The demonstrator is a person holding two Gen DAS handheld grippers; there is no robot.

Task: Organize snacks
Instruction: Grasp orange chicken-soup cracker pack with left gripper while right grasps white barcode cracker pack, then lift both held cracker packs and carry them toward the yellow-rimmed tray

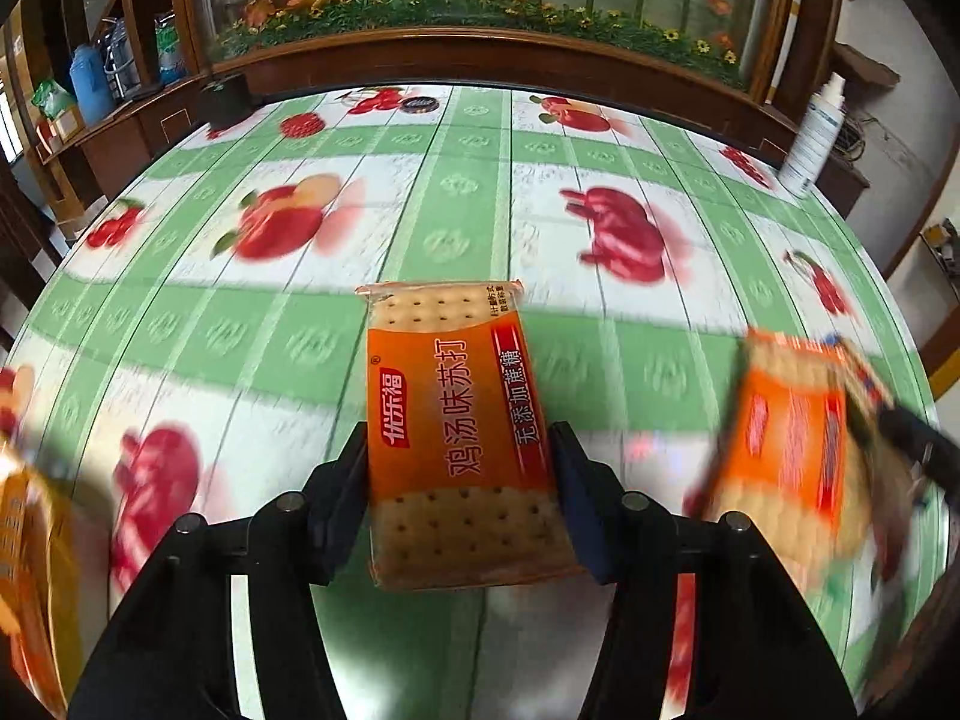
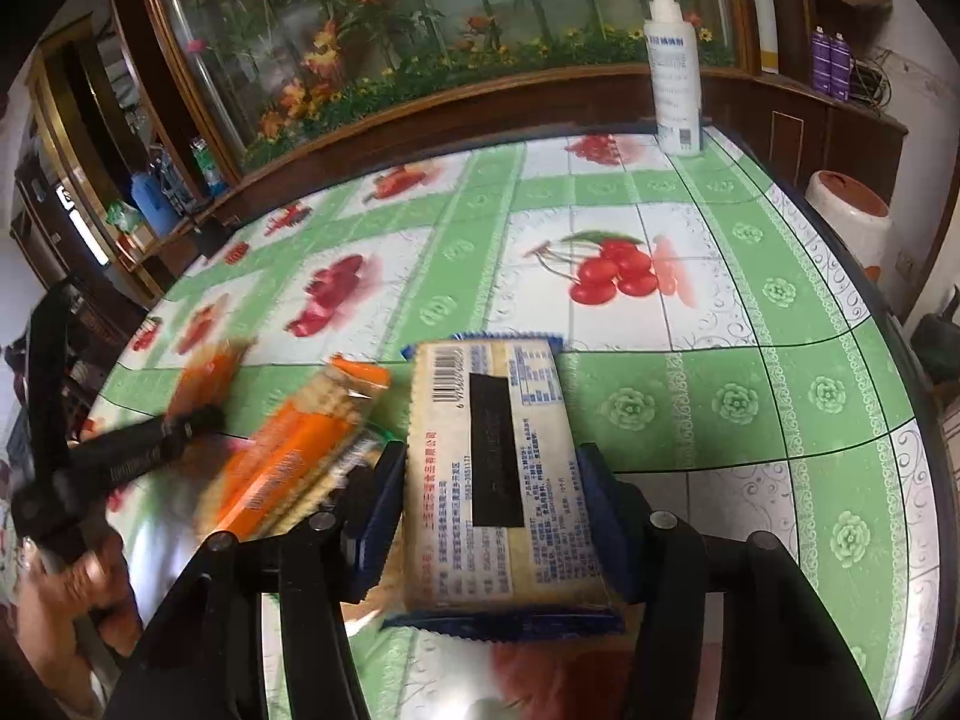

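Observation:
My left gripper (image 1: 459,450) is shut on an orange cracker packet (image 1: 456,420) and holds it flat above the fruit-print tablecloth (image 1: 456,192). My right gripper (image 2: 489,480) is shut on a blue-edged cracker packet (image 2: 498,468), barcode side up, above the table. In the left wrist view the right gripper's packet shows blurred at the right (image 1: 792,450). In the right wrist view the left gripper (image 2: 198,420) and its orange packet (image 2: 204,372) show blurred at the left. Another orange cracker packet (image 2: 300,450) lies just left of my right gripper.
A white spray bottle (image 2: 675,72) stands at the table's far right corner, also in the left wrist view (image 1: 813,138). A dark small box (image 1: 225,99) sits at the far left edge. A yellow-orange packet (image 1: 30,570) shows blurred at the near left. A wooden cabinet (image 1: 468,54) backs the table.

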